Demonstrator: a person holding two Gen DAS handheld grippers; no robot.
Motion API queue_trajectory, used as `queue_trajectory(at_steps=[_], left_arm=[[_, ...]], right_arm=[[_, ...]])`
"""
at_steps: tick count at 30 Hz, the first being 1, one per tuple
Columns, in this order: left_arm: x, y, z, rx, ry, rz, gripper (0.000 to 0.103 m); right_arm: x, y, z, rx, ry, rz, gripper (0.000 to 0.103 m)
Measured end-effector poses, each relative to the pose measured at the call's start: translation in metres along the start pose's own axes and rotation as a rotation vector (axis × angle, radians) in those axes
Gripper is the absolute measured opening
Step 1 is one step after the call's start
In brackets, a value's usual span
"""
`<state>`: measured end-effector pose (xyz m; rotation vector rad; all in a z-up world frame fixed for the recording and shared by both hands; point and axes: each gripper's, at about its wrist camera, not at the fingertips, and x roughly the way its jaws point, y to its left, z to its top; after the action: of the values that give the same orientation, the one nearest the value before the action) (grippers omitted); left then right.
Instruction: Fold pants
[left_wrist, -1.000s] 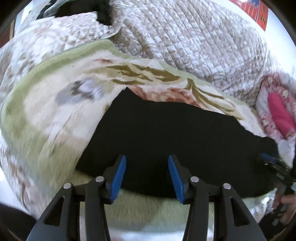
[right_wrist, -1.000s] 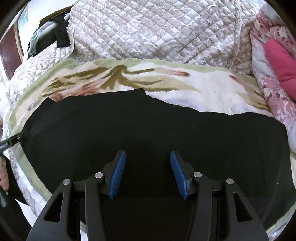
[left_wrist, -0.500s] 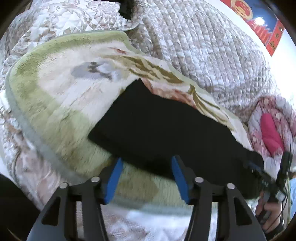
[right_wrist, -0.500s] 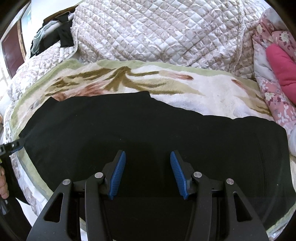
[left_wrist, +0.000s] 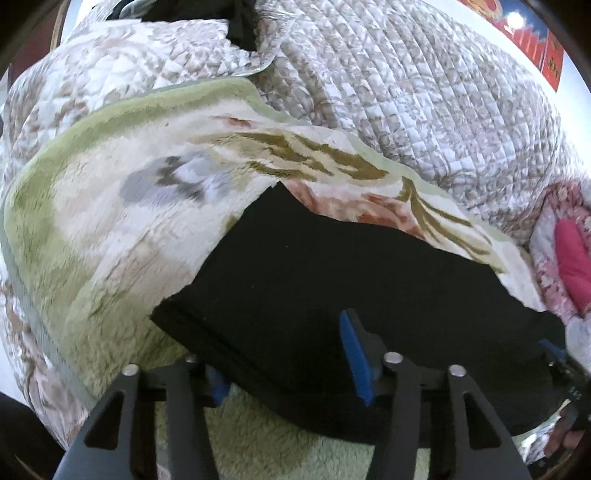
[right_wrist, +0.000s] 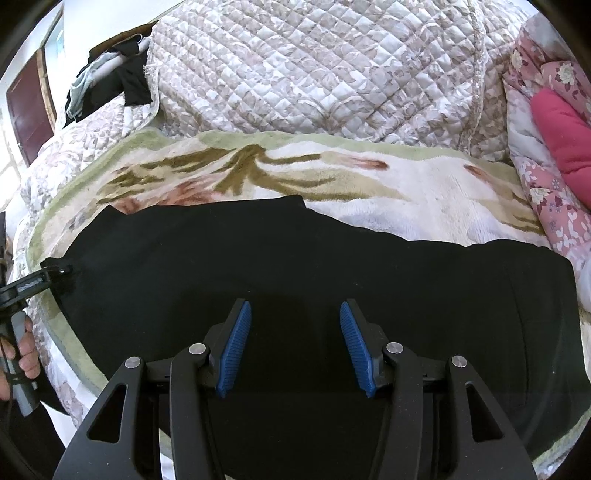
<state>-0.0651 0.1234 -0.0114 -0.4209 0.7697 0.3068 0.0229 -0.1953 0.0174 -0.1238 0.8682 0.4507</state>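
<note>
- Left wrist view: the left tongs (left_wrist: 286, 363) stand wide, one blue pad above the black pants (left_wrist: 351, 288) and the other below the near left corner, so the cloth edge lies between the jaws but is not pinched.
- The pants lie flat on the flowered blanket (left_wrist: 110, 206) of the bed, their long axis running left to right (already doubled lengthwise, judging by the stacked edge at that corner).
- In the right wrist view the left tongs (right_wrist: 55, 275) reach the far left end of the pants (right_wrist: 295, 258), touching the corner.
- The right tongs (right_wrist: 295, 347) hover wide over the middle-right of the cloth, holding nothing; the right end lies farther to their right, near the pink bedding (right_wrist: 554, 206).
- Judgement: the next fold carries one end across to the other, and the left tongs are better placed to start it.
</note>
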Motion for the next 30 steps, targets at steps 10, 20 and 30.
queue_trajectory(at_steps=[10,20,30], left_arm=[[0.005,-0.008,0.006,0.047,0.006,0.035,0.021],[-0.008,-0.012,0.022,0.064,-0.009,-0.033,0.007],[-0.026,-0.083,0.039,0.245,-0.041,-0.219,0.006]], right_arm=[[-0.002,-0.002,0.0,0.011,-0.004,0.004,0.051],[-0.006,-0.004,0.001,0.023,-0.011,0.0,0.051],[-0.015,-0.037,0.003,0.212,-0.03,0.043,0.051]])
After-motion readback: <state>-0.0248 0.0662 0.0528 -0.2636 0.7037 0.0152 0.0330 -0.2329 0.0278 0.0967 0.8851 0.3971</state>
